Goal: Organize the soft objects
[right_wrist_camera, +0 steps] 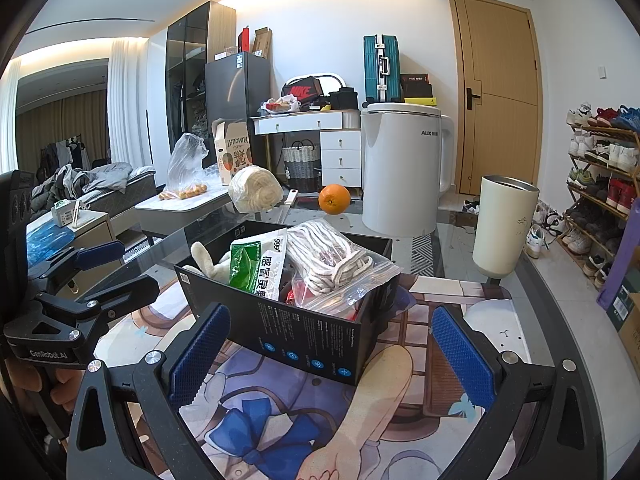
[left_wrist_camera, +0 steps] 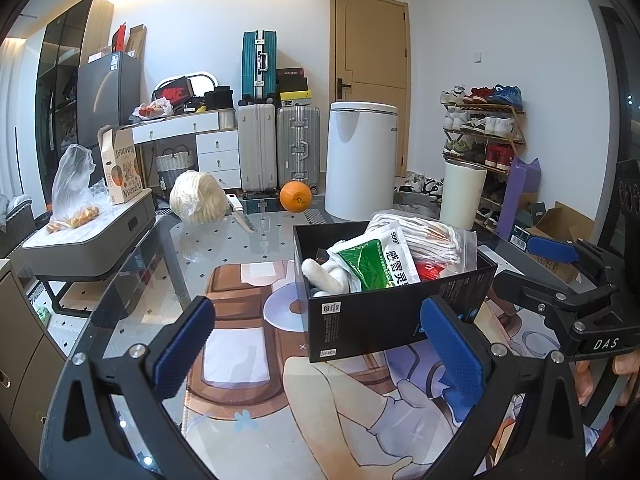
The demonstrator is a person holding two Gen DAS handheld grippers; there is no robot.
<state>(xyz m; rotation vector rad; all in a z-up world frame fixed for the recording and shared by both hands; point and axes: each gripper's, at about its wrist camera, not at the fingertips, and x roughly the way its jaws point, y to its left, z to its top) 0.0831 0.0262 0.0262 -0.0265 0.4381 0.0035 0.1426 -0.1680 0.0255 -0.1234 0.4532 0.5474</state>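
Note:
A black box (left_wrist_camera: 360, 320) (right_wrist_camera: 304, 340) stands on the printed mat on the glass table. In it lie a white plush toy (left_wrist_camera: 324, 276) (right_wrist_camera: 204, 258), a green and white medicine packet (left_wrist_camera: 376, 260) (right_wrist_camera: 256, 264) and a zip bag of white rope (left_wrist_camera: 424, 236) (right_wrist_camera: 332, 260). My left gripper (left_wrist_camera: 320, 344) is open and empty, just in front of the box's near left corner. My right gripper (right_wrist_camera: 332, 356) is open and empty, in front of the box. Each gripper shows in the other's view, the right in the left wrist view (left_wrist_camera: 560, 268) and the left in the right wrist view (right_wrist_camera: 100, 268).
A wrapped pale bundle (left_wrist_camera: 198, 198) (right_wrist_camera: 256, 190), a knife (left_wrist_camera: 242, 216), an orange (left_wrist_camera: 295, 197) (right_wrist_camera: 334, 199), a white kettle (right_wrist_camera: 400, 168) and a cream tumbler (right_wrist_camera: 504, 224) stand behind the box. A side table with a fruit bag (left_wrist_camera: 74, 196) is at the left.

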